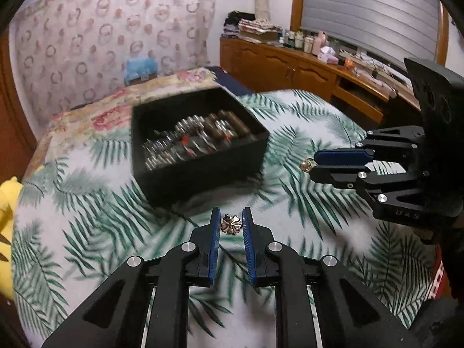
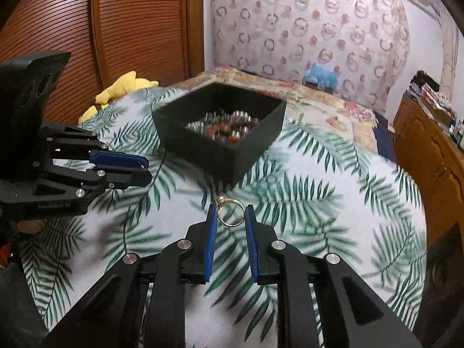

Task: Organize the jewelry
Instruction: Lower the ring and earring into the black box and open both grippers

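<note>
With the left gripper (image 1: 231, 222) pinching a flower-shaped charm (image 1: 230, 225) and the right gripper (image 2: 231, 214) a gold ring (image 2: 230, 214), both short of the black box (image 1: 200, 148), any jolt may drop either onto the leaf-print cover (image 1: 304, 232).

Matt black box (image 1: 200, 171); printed cloth cover (image 1: 95, 203); glossy gold metal ring (image 2: 230, 213); shiny metal flower charm (image 1: 230, 225); varnished wood cabinet (image 1: 290, 66).
</note>
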